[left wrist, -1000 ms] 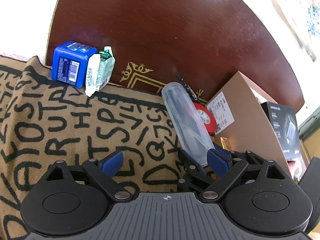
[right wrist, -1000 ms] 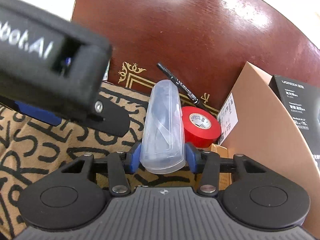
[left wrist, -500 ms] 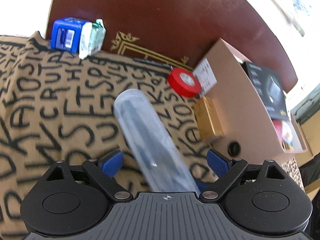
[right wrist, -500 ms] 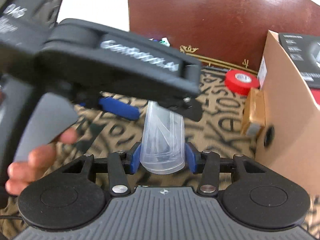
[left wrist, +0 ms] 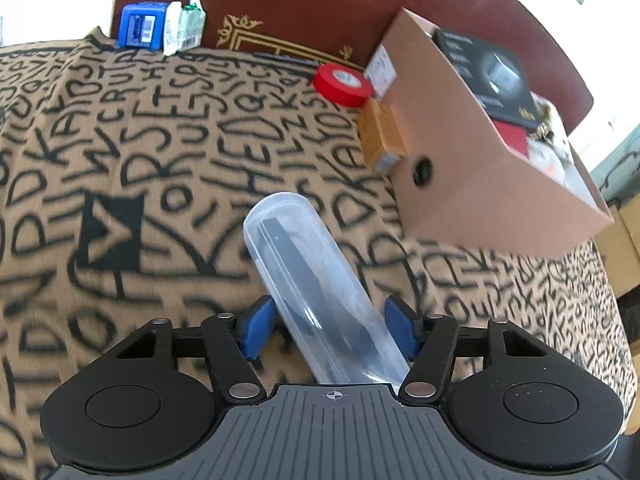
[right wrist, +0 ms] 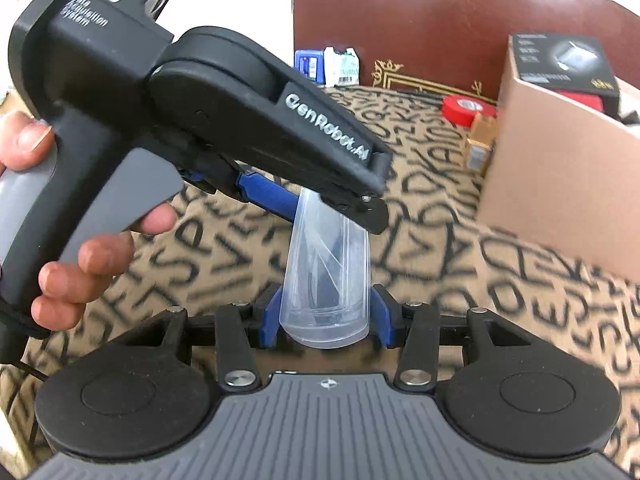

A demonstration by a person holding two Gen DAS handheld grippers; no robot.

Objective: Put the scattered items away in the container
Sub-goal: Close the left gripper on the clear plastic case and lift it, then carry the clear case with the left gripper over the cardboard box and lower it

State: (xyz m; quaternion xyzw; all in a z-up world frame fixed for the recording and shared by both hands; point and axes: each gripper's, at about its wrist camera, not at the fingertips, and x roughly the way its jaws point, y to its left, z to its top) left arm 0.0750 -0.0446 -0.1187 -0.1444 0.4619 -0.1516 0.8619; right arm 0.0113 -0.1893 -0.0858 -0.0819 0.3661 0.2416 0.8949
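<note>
A clear plastic case (left wrist: 308,280) with a dark object inside is held in the air above the lettered cloth. My right gripper (right wrist: 325,316) is shut on its near end (right wrist: 326,280). My left gripper (left wrist: 331,324) straddles the case with its blue pads close to its sides; contact is unclear. The left gripper's body (right wrist: 224,92) crosses the right wrist view above the case. The cardboard box (left wrist: 472,168) stands to the right, with a black carton (left wrist: 484,68) inside. A red tape roll (left wrist: 344,86) and a small brown box (left wrist: 382,140) lie beside it.
A blue box (left wrist: 142,30) and a white-green packet (left wrist: 184,26) sit at the cloth's far left edge. A black pen (left wrist: 284,58) lies at the cloth's far edge. The dark red table (left wrist: 320,0) shows beyond the cloth.
Both grippers have pulled back and up, lifting the clear case off the cloth. The left gripper's fingers have narrowed around the case. The box now sits farther away on the right.
</note>
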